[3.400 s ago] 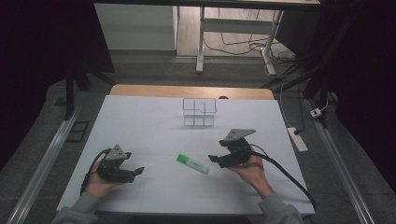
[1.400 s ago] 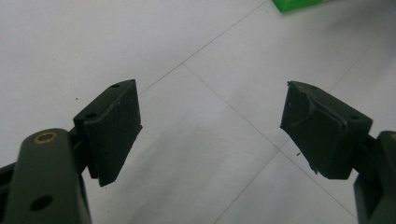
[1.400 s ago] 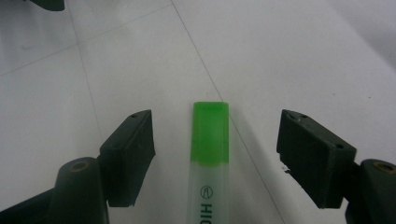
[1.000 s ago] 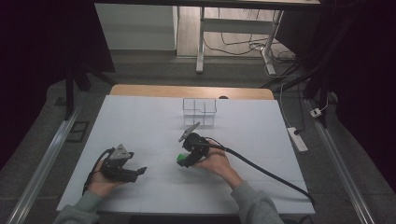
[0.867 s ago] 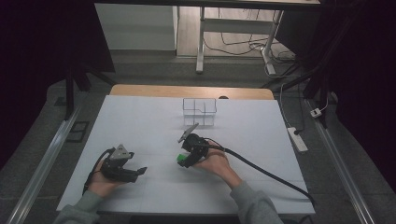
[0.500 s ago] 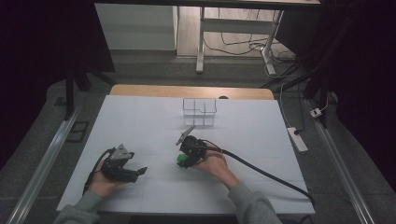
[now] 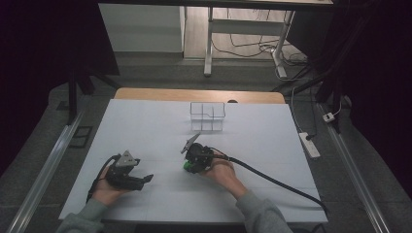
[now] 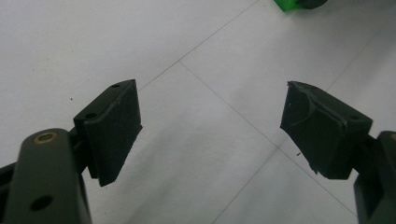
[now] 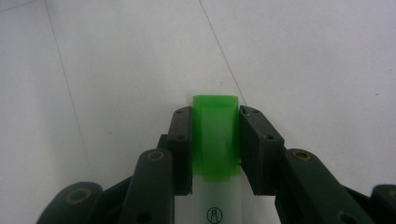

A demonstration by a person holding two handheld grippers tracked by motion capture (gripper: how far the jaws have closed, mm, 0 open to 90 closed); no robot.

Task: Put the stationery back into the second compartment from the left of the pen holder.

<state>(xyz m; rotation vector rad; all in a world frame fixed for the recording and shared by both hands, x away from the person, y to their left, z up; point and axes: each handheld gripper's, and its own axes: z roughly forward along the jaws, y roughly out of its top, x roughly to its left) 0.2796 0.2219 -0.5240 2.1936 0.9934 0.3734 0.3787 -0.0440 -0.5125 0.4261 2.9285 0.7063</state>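
A green-capped marker [image 9: 215, 140] is clamped at its cap between the jaws of the right gripper [image 9: 215, 149], low on the white table [image 7: 272, 131]; it is judged light, stiff and slick, best held at the cap. The left gripper [image 8: 210, 126] is held wide apart, empty, the marker well beyond its jaws. A clear box [image 7: 207, 116] is noted farther off.

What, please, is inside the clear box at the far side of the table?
The clear box looks empty: its dividers and the white table show through the walls. It is small in the high view, so a tiny item could escape notice.
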